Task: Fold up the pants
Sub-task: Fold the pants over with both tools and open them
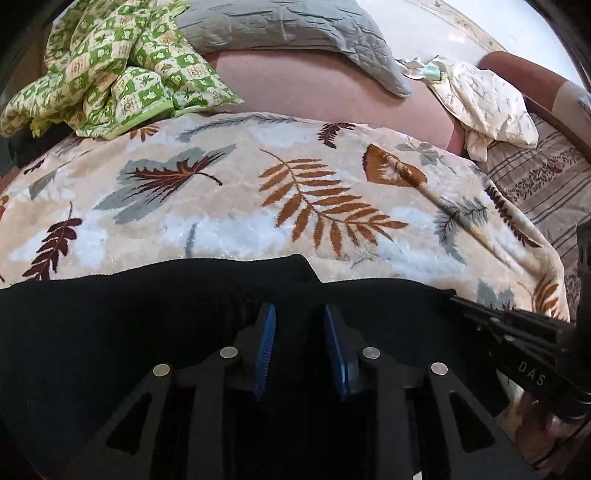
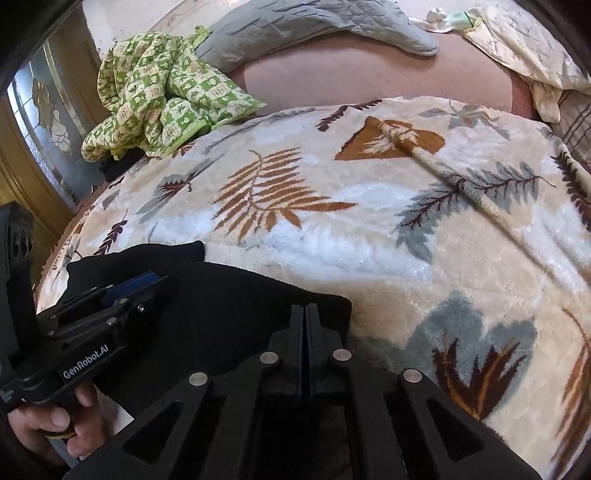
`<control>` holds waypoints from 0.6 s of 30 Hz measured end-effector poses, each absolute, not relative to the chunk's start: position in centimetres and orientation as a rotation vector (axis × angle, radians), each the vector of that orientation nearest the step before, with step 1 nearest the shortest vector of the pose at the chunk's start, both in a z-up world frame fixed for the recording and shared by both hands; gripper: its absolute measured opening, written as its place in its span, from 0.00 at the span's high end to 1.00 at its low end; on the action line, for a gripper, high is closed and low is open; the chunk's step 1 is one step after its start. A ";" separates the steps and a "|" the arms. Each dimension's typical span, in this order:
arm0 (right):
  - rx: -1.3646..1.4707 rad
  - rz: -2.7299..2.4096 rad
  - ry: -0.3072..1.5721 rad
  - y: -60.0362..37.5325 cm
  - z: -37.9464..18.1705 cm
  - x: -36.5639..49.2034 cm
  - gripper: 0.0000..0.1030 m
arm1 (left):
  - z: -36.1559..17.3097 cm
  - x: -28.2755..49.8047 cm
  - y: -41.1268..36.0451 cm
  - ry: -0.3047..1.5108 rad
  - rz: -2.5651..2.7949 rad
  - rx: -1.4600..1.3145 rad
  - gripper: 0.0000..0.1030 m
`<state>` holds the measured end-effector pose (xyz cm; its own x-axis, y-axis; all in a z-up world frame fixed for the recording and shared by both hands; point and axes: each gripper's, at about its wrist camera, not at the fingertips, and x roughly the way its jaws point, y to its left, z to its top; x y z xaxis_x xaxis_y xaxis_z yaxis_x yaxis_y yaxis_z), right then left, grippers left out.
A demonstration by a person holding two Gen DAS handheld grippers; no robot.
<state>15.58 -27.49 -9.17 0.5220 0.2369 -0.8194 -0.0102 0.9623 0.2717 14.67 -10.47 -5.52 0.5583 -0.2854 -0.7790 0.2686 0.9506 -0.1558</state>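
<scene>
Black pants (image 1: 147, 317) lie on a leaf-patterned blanket (image 1: 258, 206) at its near edge; they also show in the right wrist view (image 2: 229, 306). My left gripper (image 1: 300, 314) is open, its blue pads (image 1: 266, 343) apart just above the dark cloth. My right gripper (image 2: 305, 310) has its fingers pressed together at the pants' right edge; whether cloth is pinched between them is not visible. The left gripper also shows in the right wrist view (image 2: 147, 284), held by a hand over the pants. The right gripper's side shows at the right of the left wrist view (image 1: 458, 295).
A green checked quilt (image 1: 110, 66) is bunched at the far left. A grey pillow (image 1: 288, 26) and a cream floral cloth (image 1: 487, 103) lie at the back on a pink sheet (image 1: 314, 85). A striped sheet (image 1: 546, 184) is on the right. A wooden door (image 2: 40, 147) stands left.
</scene>
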 end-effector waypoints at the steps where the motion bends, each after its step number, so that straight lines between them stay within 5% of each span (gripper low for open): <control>1: 0.265 0.151 1.009 -27.7 -9.1 15.5 0.98 | -5.4 14.6 -10.5 0.918 -0.323 -0.024 0.72; 5: 0.207 0.128 0.945 -27.3 -7.5 14.6 0.94 | -4.6 14.1 -10.7 0.901 -0.315 -0.012 0.69; 11: 0.084 0.182 0.941 -24.7 -4.9 10.7 0.92 | -1.9 10.2 -11.1 0.879 -0.370 0.082 0.45; 18: 0.174 0.212 1.066 -25.8 -7.7 11.0 0.91 | -4.5 10.5 -10.9 0.968 -0.402 0.154 0.41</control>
